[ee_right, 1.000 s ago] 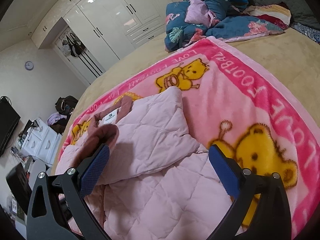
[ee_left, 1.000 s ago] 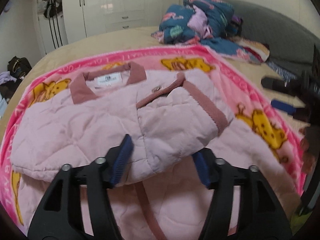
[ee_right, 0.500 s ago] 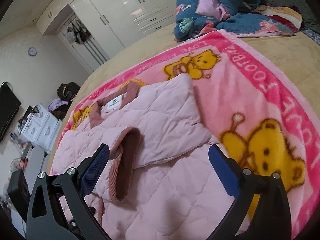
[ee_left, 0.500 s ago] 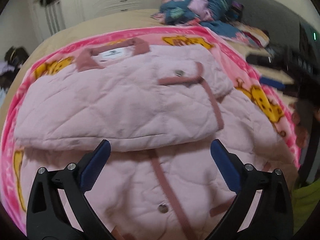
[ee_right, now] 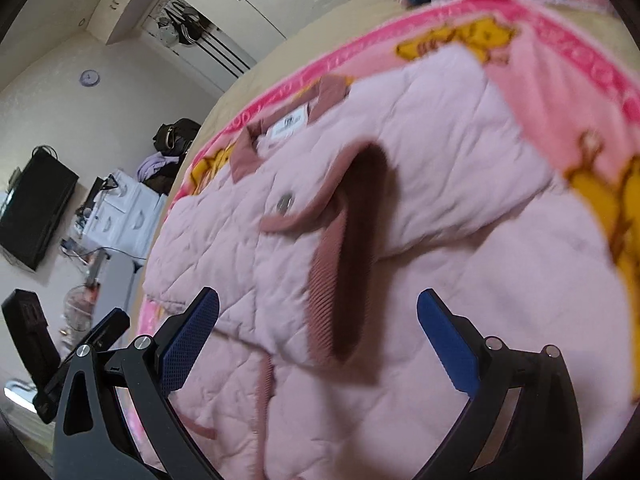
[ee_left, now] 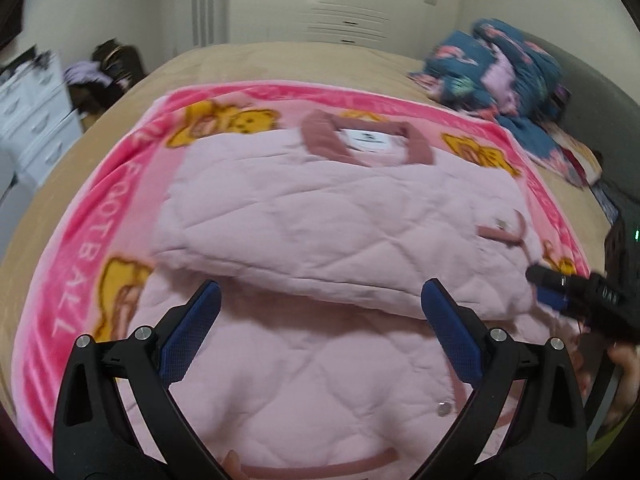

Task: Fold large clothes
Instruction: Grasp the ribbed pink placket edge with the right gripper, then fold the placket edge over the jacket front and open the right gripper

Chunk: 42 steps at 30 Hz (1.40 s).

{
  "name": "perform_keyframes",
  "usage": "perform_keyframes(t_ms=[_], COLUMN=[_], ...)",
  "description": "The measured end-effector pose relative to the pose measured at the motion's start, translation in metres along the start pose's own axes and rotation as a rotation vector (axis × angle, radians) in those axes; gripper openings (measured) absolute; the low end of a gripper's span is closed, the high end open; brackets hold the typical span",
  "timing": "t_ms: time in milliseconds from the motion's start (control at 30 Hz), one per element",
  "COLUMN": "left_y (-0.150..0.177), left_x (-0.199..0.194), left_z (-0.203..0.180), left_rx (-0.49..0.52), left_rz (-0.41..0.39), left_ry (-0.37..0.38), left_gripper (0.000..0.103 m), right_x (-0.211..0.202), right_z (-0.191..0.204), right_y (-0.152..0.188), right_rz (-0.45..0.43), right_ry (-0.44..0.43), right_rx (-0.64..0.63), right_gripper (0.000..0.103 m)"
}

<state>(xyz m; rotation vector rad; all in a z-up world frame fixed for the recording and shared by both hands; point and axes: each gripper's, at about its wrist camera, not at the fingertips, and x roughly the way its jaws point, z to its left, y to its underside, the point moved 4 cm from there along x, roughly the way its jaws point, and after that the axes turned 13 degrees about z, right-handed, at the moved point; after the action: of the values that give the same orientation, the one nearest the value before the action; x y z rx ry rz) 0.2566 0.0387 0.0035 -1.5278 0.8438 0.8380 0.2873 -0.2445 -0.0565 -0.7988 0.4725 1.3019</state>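
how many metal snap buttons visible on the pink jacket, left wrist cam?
2. One silver snap on the pink quilted jacket's folded sleeve tab at right; one on the lower front placket near the hem. Others may be hidden under the folded sleeves.

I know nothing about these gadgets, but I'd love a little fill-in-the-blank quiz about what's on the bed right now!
1. The quilted jacket is coloured ____.
2. It lies on a blanket printed with yellow ____.
3. Both the left claw and the right claw are ____, gripping nothing.
4. In the right view, the sleeve's ribbed cuff lies folded ____ the jacket's body.

Missing words: pink; bears; open; over
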Motion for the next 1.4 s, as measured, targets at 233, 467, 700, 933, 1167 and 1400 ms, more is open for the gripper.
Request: perform_keyframes(t_ms=[233, 467, 700, 933, 1167, 1400], left_y=[0.004, 0.004, 0.000, -0.025, -0.047, -0.064], left_x=[-0.005, -0.002, -0.003, -0.006, 0.007, 0.028], left_z=[0.025, 0.034, 0.042, 0.045, 0.041, 0.032], left_rx=[-0.040, -0.073, -0.106, -0.108, -0.096, -0.086], left_rz=[-0.014, -0.014, -0.015, -0.034, -0.030, 0.000], left_ry=[-0.002, 0.006, 0.027, 0.040, 0.026, 0.019], left_gripper=[0.094, 0.094, 0.094, 0.094, 0.094, 0.094], right_x=[0.013, 0.016, -0.032, -0.074, -0.054, -0.042], right_z=[-0.002, 0.006, 0.062, 0.072, 0.033, 0.023], right_y=[0.003, 0.004, 0.000, -0.050, -0.064, -0.061], right_rz=[-0.017, -0.049, -0.272, -0.406, -0.346, -0.305], right_ry=[-0.005, -0.010, 0.116, 0.151, 0.195, 0.218], right_rx=[0.038, -0.019, -0.329, -0.416, -0.335, -0.305], right_gripper=[0.090, 0.032, 0.021, 0.019, 0.019, 0.020])
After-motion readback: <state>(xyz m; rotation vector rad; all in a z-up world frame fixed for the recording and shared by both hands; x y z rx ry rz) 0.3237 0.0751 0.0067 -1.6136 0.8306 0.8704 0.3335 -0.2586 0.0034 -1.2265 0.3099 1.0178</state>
